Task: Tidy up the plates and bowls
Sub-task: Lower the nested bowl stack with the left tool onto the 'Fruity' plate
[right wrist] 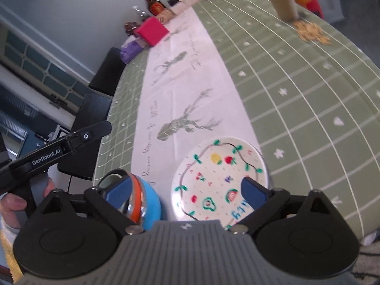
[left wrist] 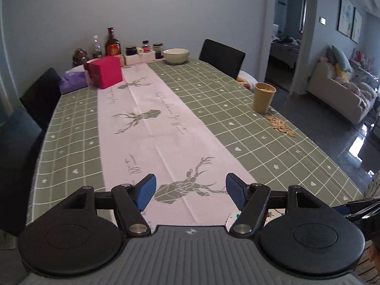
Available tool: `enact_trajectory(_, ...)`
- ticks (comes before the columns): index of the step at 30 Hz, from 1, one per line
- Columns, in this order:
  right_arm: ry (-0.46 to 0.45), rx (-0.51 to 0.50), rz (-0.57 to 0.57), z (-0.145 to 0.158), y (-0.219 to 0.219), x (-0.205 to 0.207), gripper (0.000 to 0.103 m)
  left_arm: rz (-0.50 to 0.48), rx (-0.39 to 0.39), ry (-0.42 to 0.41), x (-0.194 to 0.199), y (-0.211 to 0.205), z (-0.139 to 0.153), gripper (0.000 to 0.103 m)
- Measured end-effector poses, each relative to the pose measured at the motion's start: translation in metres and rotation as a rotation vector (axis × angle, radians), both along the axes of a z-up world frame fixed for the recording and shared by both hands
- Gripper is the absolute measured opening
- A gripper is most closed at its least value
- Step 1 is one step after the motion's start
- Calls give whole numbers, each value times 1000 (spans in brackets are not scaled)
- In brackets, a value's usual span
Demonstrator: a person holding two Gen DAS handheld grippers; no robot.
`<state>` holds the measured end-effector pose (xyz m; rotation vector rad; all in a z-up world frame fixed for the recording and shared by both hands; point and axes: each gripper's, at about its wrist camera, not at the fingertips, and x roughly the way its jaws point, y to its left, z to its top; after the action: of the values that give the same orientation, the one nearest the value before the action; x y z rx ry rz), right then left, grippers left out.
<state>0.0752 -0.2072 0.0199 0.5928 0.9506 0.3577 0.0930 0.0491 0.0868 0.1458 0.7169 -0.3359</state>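
The left tool (left wrist: pixel 191 191) has a ribbed grey housing with a small pale emblem near its front edge, flanked by two round black discs. Black linkage arms with silver pivot screws carry two blue pads (left wrist: pixel 147 191). The right tool (right wrist: pixel 182 194) is built the same way: grey ribbed body, black discs, silver screws, blue pads (right wrist: pixel 253 191). Seen from the right wrist, the left tool's black side bears white "GenRobot.AI" lettering, and a hand (right wrist: pixel 14 204) wraps its grey grip.

Plate (right wrist: pixel 220 180) near rim hidden by gripper body; far jars (left wrist: pixel 144 47) perhaps blurred.
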Motion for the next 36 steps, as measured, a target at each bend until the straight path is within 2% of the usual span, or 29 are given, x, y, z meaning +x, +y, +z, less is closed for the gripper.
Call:
enact_trajectory(5,-7,-7,91,-11,25,-1,100,159,59,-9,-27,13,-3,79)
enact_trajectory(9,15,16,127,-22,40,-3,100,253,38,35,-44,34,-14,79)
enact_trajectory(11,27,23,135,-28,47,-4,100,293,54,13,-56,42,-19,78)
enact_trajectory(13,34,40,147,-33,56,-7,100,305,76,6,-63,45,-24,78)
enact_trajectory(15,38,71,168,-37,65,-7,100,304,64,25,-67,49,-30,78)
enact_trajectory(21,47,244,171,-48,78,-4,100,321,-57,101,-68,73,-42,78)
enact_trajectory(23,38,248,164,-49,81,-2,99,339,-80,117,-67,80,-46,78)
enact_trajectory(28,35,284,130,-52,91,4,98,340,-78,182,-59,82,-60,78)
enact_trajectory(32,31,236,124,-54,100,8,95,367,-51,233,-53,83,-74,79)
enact_trajectory(36,40,159,121,-57,112,11,89,393,-110,294,-48,91,-87,80)
